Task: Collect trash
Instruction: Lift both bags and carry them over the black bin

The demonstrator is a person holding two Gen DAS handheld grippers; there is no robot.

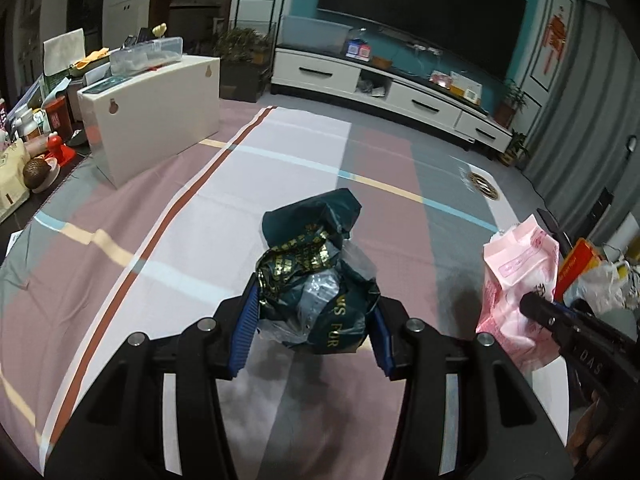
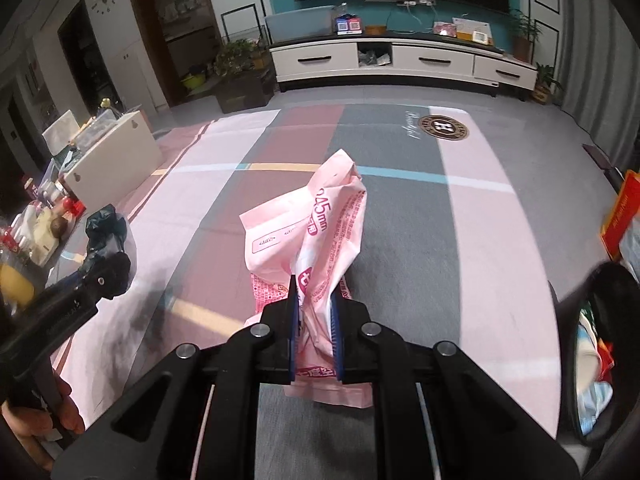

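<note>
My left gripper (image 1: 316, 320) is shut on a crumpled dark green plastic bag with gold print (image 1: 316, 268) and holds it above the striped cloth. My right gripper (image 2: 316, 320) is shut on a crumpled pink plastic package (image 2: 316, 232). The pink package also shows at the right of the left wrist view (image 1: 516, 280), with the right gripper's finger (image 1: 540, 308) on it. The left gripper and green bag also show at the left of the right wrist view (image 2: 106, 232). A black bin (image 2: 600, 360) with trash inside is at the right edge.
A striped pink, grey and white cloth (image 1: 280, 168) covers the surface. A white box (image 1: 156, 112) stands at the left, with bottles and clutter (image 1: 28, 148) beyond it. A red box (image 2: 624, 216) sits at the right. A TV cabinet (image 2: 400, 60) is at the far wall.
</note>
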